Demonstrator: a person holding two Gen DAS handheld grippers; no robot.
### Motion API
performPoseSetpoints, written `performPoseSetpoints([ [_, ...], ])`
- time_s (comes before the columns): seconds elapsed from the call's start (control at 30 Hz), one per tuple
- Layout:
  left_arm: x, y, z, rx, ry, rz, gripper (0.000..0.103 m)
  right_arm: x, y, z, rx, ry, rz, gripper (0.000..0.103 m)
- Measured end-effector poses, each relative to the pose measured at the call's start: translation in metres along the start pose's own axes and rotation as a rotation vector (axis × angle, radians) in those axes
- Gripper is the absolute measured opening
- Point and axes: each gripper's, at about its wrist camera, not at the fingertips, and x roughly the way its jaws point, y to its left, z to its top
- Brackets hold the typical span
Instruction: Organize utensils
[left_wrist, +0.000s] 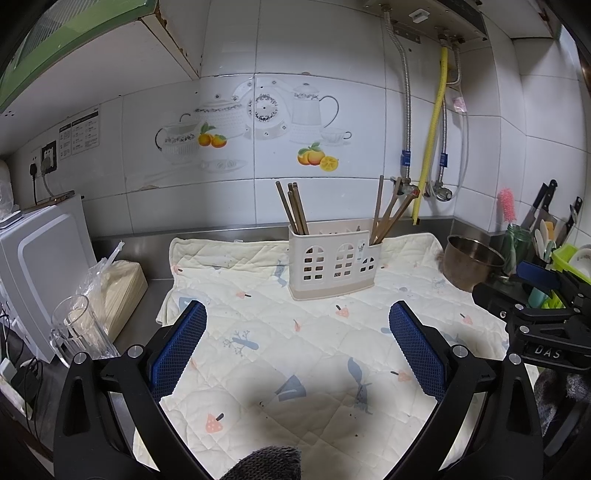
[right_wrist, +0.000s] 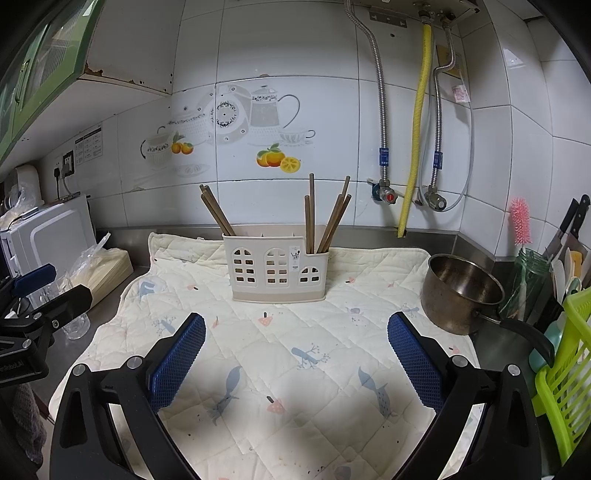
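White wall tiles with teapot-and-fruit decals back a steel bench (left_wrist: 155, 288), most of it covered by a cream quilted cloth printed with small mushrooms and blue animals (right_wrist: 295, 354). Toward the rear of that cloth stands the task's thing, a cream plastic utensil caddy with arched window cut-outs (right_wrist: 275, 271), upright, its long side running left to right across both views. Brown wooden chopsticks rise from it in two groups. The left bundle (right_wrist: 216, 214) leans left and looks like about four, though they overlap too closely for a sure count. The right bundle (right_wrist: 327, 218) fans out and shows about five, again not certain. No utensil lies loose on the cloth.

Both tools hang over the near part of the cloth, pointing at the caddy. The left gripper (left_wrist: 297, 341) has its jaws spread wide and empty, with the caddy ahead and slightly right of its centre line. The right gripper (right_wrist: 295, 352) is likewise splayed and empty, with the caddy ahead and slightly left. Neither looks clearly nearer. The sticks stand close to vertical, so a grasp would likely come from above or across the shafts.

One dull metal saucepan with a black handle (right_wrist: 461, 291) sits at the cloth's right edge, and one clear glass mug (left_wrist: 75, 330) stands off its left side.
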Motion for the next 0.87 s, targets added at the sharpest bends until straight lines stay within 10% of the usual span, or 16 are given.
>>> performPoseSetpoints([
  [0.87, 0.0057, 0.0033, -0.0052, 0.001, 0.018, 0.000, 0.098, 0.0068, 0.0010, -0.0029, 0.000, 0.019, 0.001, 0.096],
])
